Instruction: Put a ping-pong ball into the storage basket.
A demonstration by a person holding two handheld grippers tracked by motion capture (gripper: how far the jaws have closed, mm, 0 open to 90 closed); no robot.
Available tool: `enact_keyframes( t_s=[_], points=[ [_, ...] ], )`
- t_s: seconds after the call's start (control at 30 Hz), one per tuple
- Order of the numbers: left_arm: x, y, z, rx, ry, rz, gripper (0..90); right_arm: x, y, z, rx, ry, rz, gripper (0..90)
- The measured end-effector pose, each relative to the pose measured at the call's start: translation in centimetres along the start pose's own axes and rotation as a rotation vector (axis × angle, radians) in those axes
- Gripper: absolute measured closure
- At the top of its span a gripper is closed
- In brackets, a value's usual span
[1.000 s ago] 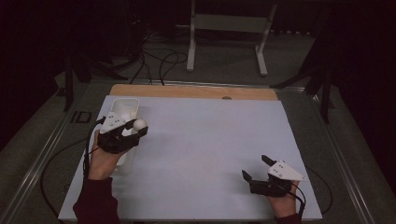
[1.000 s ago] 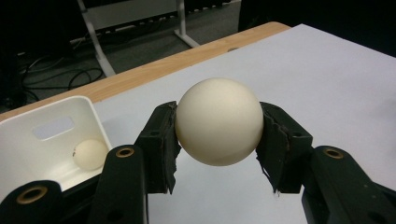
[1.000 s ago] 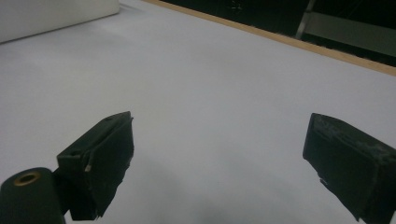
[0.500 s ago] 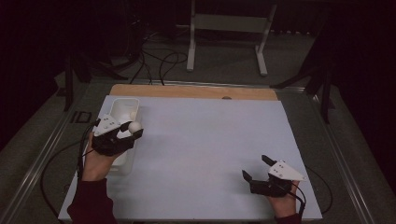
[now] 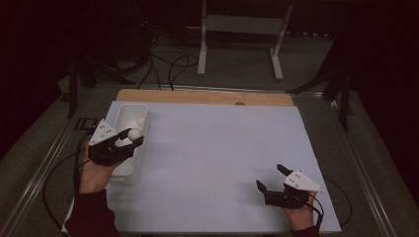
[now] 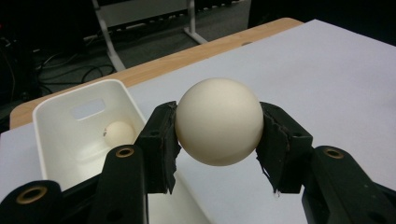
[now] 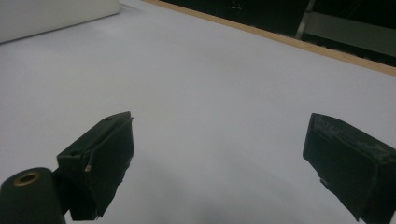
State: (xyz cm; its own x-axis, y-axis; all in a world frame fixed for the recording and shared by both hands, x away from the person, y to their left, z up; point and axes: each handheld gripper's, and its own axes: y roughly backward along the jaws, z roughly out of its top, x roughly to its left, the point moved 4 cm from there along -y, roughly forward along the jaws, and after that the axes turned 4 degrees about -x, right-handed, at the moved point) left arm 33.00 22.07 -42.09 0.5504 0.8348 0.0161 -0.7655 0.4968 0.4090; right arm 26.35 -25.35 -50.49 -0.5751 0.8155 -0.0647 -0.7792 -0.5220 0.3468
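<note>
Cream ball (image 6: 218,121), smooth, matte, round, pinched between left tongs (image 6: 217,140)

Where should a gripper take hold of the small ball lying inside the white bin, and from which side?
Probably from above, through the open top, with the pads on opposite sides of the ball at its widest middle. The bin walls block a level approach. The left gripper grips its own ball the same way.

ball (image 6: 218,121): cream, smooth, round | pose: clamped between left claw (image 6: 218,140) pads | place: above white bin (image 6: 60,140) edge
</note>
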Motion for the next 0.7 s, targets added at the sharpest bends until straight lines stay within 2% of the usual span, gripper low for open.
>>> enact_keyframes(
  t_s=[0.1, 0.43, 0.53, 0.7],
  points=[
    [0.21, 0.01, -0.2, 0.01, -0.004, 0.017, 51.2, 0.03, 0.01, 0.0, 0.0, -0.001, 0.001, 8.5],
    [0.54, 0.09, -0.53, 0.011, 0.009, 0.029, 51.1, 0.05, 0.1, -0.02, 0.001, 0.001, 0.001, 8.5],
    [0.68, -0.02, -0.77, 0.025, 0.002, 0.051, 51.1, 0.05, 0.11, -0.04, 0.0, 0.002, 0.002, 8.5],
    [0.92, -0.08, -1.02, 0.032, 0.005, 0.065, 51.1, 0.09, 0.1, -0.06, 0.004, 0.003, 0.0, 8.5]
  ],
)
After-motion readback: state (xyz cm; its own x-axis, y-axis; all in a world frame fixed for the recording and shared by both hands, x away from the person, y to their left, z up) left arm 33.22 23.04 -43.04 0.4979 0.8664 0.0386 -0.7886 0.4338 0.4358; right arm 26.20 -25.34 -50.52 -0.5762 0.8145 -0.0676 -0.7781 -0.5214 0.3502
